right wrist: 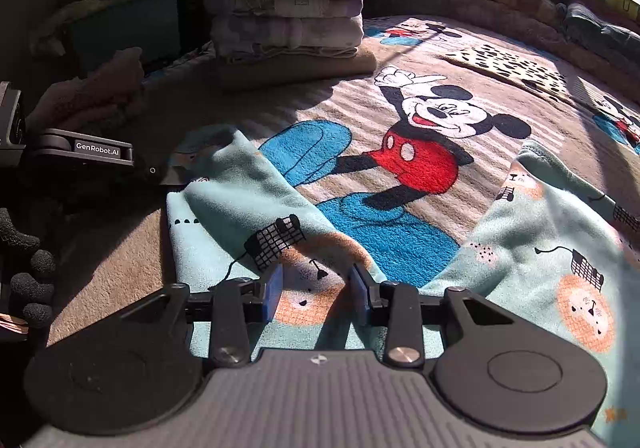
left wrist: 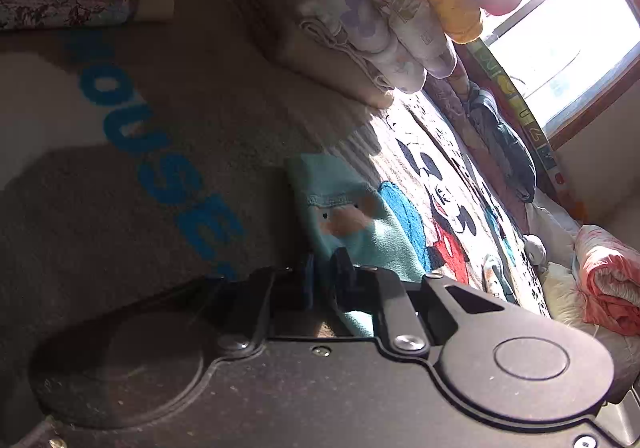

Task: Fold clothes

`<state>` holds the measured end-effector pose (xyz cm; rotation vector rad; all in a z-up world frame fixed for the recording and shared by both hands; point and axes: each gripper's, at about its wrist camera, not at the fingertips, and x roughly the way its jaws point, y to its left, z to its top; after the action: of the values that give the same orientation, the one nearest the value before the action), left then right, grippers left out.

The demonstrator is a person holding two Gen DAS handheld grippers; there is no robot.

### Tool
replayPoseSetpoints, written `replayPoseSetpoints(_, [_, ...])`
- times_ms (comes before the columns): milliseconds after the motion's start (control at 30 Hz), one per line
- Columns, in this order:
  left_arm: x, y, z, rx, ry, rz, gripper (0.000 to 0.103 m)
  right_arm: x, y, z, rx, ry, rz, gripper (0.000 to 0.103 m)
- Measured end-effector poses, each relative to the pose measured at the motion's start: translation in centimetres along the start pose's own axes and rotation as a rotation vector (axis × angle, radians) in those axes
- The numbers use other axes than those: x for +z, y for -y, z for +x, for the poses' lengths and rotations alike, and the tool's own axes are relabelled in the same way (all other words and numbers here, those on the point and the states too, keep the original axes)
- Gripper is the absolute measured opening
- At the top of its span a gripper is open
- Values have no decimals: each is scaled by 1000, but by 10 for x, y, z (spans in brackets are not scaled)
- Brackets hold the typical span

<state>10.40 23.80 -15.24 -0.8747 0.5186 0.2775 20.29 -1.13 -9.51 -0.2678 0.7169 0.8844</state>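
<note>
Left hand-held gripper [left wrist: 326, 272]: my fingers are pinched nearly together on one edge of the teal garment [left wrist: 352, 220], low against the Mickey blanket [left wrist: 168, 116].

Right hand-held gripper [right wrist: 316, 292]: my jaws stand moderately apart, hovering over the cloth with a lion print between them; nothing gripped, as far as I can tell.

Teal garment: here it is, directly under and ahead of my right fingers, one leg trailing off to the left toward my other gripper [right wrist: 84, 152], the other spreading out to the right. Looks like small trousers, still splayed and rumpled.

Done: a folded stack [right wrist: 284, 8] sits well ahead of my right gripper, slightly left, neat and tall.

Left: this piece is barely begun, I judge. The legs need bringing together, then folding up.

Next: close my right fingers on the cloth.
</note>
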Motion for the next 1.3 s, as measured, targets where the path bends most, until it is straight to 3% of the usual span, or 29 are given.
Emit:
replayPoseSetpoints(100, [2,-3,-1,-16,-3,-4,11,-5,0,-15,-45,34,-17,45])
replayPoseSetpoints(200, [6,-3,-1,-23,6,-15,12,-19,18,-5,-66,-11,31,48])
replayPoseSetpoints(367, [18,-8,-2,-31,38,-45,27,-30,25,-17,-34,94,92,51])
replayPoseSetpoints(500, [19,-9,5,-29,45,-55,29,-37,26,-4,-41,54,87,55])
replayPoseSetpoints(567, [16,-4,6,-15,56,-10,18,-39,31,-4,-22,64,127,57])
replayPoseSetpoints(600, [14,-1,7,1,58,25,2,-40,34,-4,-15,69,145,57])
replayPoseSetpoints(733, [14,-1,-6,7,118,60,3,-43,46,-7,-4,95,218,56])
replayPoseSetpoints(800, [13,-2,1,28,68,76,3,-44,44,-7,-17,91,210,56])
replayPoseSetpoints(867, [15,-8,1,29,66,43,11,-43,41,-9,-38,87,194,56])
replayPoseSetpoints(900, [17,-7,-6,37,99,40,17,-41,35,-12,-69,87,174,56])
replayPoseSetpoints(933, [19,-4,-14,59,147,61,31,-38,25,-17,-116,98,127,56])
replayPoseSetpoints(967, [21,-1,-21,70,184,87,34,-35,13,-22,-152,121,61,57])
replayPoseSetpoints(1000, [23,2,-27,44,202,105,34,-33,0,-27,-160,142,-5,56])
replayPoseSetpoints(1067, [24,12,-32,-93,181,148,33,-27,-26,-25,-113,146,-103,56])
replayPoseSetpoints(1167, [13,32,-20,-280,58,231,33,-23,-54,-8,-16,83,-188,54])
replayPoseSetpoints(1300, [-7,44,12,-333,-132,244,33,-34,-76,8,61,-5,-244,55])
